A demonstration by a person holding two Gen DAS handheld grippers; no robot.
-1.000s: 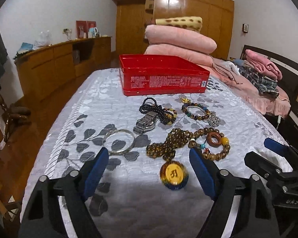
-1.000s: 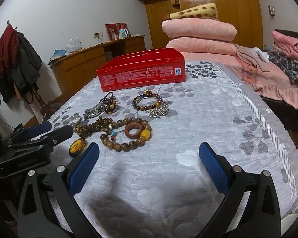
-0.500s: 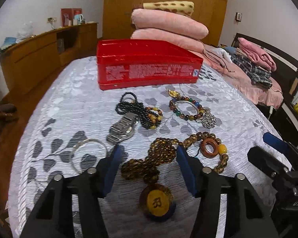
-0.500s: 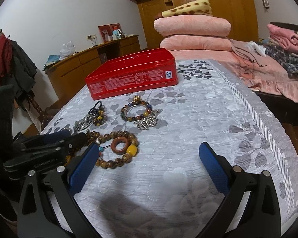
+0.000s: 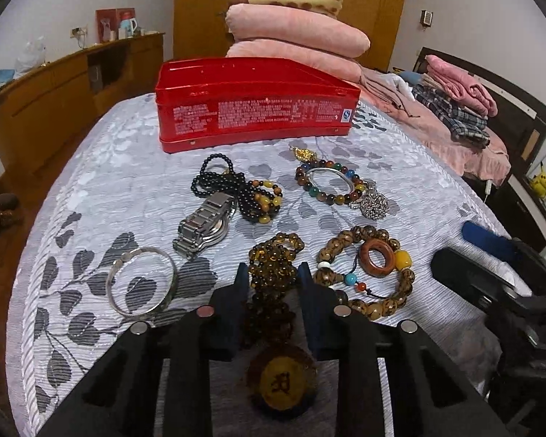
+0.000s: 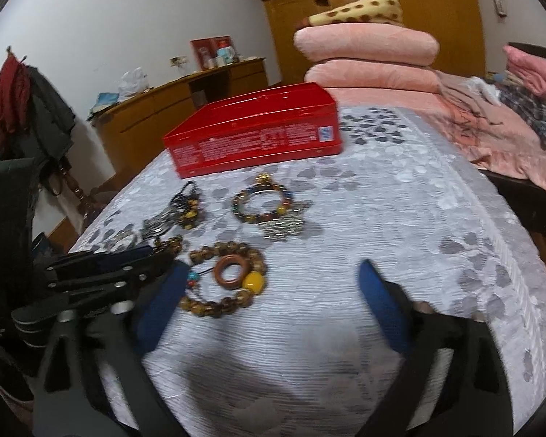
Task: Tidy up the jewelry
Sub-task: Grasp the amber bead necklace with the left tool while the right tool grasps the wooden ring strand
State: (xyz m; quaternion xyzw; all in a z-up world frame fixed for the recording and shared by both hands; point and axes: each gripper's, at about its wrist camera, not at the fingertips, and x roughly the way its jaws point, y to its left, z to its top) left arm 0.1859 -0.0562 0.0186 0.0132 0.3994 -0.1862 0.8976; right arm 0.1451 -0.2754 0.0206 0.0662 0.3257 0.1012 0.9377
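Observation:
My left gripper [image 5: 273, 280] is closing, and its blue pads press both sides of the amber bead necklace [image 5: 275, 255], whose yellow pendant [image 5: 282, 382] lies under the jaws. My right gripper [image 6: 271, 291] is open and narrowing. The wooden bead bracelet with a brown ring [image 6: 229, 280] lies on the cloth between its fingers, near the left one, untouched. Beyond it stands the open red tin [image 5: 254, 109]. Also on the cloth are a steel watch [image 5: 204, 225], a silver bangle [image 5: 142, 280], a black bead strand [image 5: 233, 189] and a multicolour bead bracelet [image 5: 327, 185].
The jewelry lies on a grey leaf-patterned bedcover [image 5: 109, 182]. Pink folded quilts [image 5: 295, 36] are stacked behind the tin, with clothes [image 5: 455, 102] on the right side of the bed. A wooden cabinet [image 5: 54, 102] runs along the left wall. The bed edge drops off at the left.
My left gripper moved forward and down over the amber necklace, and its jaws went from wide to narrow around the beads. The right gripper's jaws narrowed and it edged toward the wooden bracelet.

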